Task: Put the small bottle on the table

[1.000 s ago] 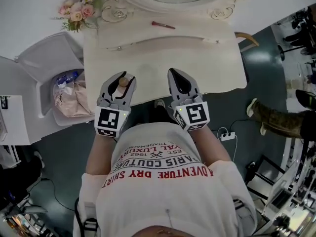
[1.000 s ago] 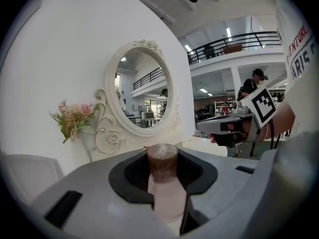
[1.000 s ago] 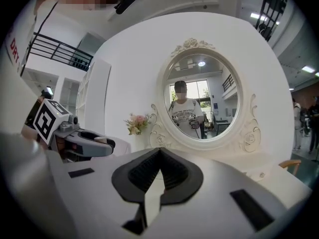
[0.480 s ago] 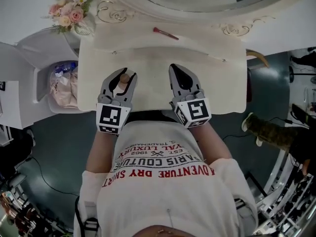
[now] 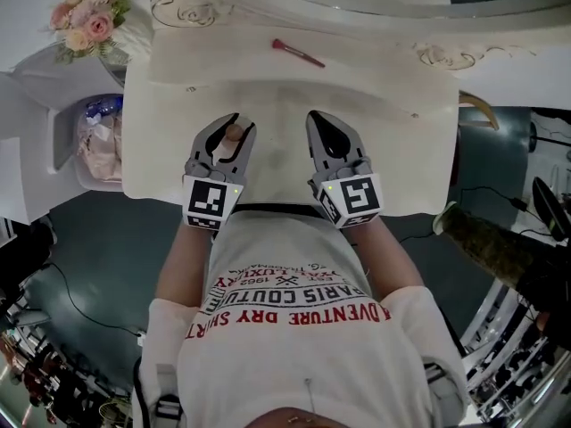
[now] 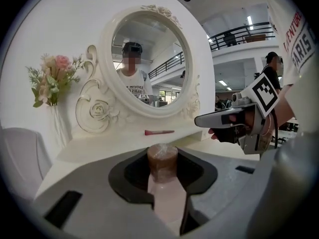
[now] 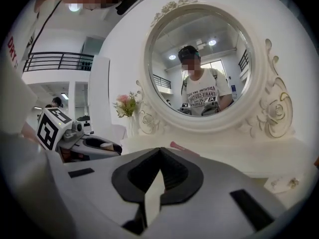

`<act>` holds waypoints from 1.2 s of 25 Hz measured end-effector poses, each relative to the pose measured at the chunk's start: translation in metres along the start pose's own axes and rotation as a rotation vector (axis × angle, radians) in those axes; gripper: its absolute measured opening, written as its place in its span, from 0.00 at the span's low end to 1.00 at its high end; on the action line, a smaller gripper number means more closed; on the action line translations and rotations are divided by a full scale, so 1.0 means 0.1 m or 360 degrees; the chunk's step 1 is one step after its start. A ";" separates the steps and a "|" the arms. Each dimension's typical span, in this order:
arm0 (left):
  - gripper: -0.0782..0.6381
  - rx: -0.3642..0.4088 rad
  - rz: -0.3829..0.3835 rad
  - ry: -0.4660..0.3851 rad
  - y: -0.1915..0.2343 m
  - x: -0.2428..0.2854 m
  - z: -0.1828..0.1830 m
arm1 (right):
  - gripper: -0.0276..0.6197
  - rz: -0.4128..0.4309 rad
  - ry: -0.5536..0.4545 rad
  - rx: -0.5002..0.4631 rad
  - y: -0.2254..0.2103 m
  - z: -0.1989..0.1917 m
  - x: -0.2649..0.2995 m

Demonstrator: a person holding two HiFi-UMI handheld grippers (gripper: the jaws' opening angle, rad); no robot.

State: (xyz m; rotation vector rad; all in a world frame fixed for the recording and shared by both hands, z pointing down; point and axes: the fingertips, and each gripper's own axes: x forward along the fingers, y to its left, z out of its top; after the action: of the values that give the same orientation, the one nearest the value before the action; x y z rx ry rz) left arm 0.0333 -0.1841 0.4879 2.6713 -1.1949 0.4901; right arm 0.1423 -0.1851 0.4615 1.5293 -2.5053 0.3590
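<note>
The small bottle (image 5: 234, 133), pale pink with a brown cap (image 6: 162, 159), sits upright between the jaws of my left gripper (image 5: 233, 125), which is shut on it. Both hang over the front left part of the white dressing table (image 5: 401, 141). In the left gripper view the bottle's body (image 6: 167, 203) fills the gap between the grey jaws. My right gripper (image 5: 320, 119) is alongside, over the table's front middle, shut with nothing in it; its jaws (image 7: 160, 152) meet at a thin slit.
A pink cosmetic stick (image 5: 299, 53) lies at the back of the table below the oval mirror (image 6: 144, 63). A vase of flowers (image 5: 85, 20) stands at the back left. A white bin with bags (image 5: 94, 145) stands left of the table. A person's boot (image 5: 495, 248) is at the right.
Both grippers have moved forward from the table's front edge to over its top. The left one still holds the bottle; the right one stays shut.
</note>
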 end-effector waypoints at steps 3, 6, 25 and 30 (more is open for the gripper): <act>0.28 -0.0028 -0.0001 0.0042 -0.02 0.16 -0.19 | 0.04 0.0010 0.0041 0.0011 -0.06 -0.14 0.06; 0.28 -0.0045 0.0002 0.0074 -0.02 0.30 -0.33 | 0.04 0.0013 0.0065 0.0018 -0.12 -0.23 0.13; 0.28 0.0046 -0.0098 0.0046 -0.06 0.62 -0.48 | 0.04 -0.0016 0.0113 0.0026 -0.38 -0.40 0.26; 0.29 0.0031 -0.0075 0.0009 -0.08 0.62 -0.47 | 0.04 -0.0011 0.0086 0.0019 -0.36 -0.32 0.23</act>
State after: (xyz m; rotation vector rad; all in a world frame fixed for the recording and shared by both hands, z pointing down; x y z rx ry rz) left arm 0.0671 -0.2079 0.5544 2.7059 -1.1284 0.5037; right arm 0.1651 -0.2109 0.5027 1.5117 -2.4602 0.4099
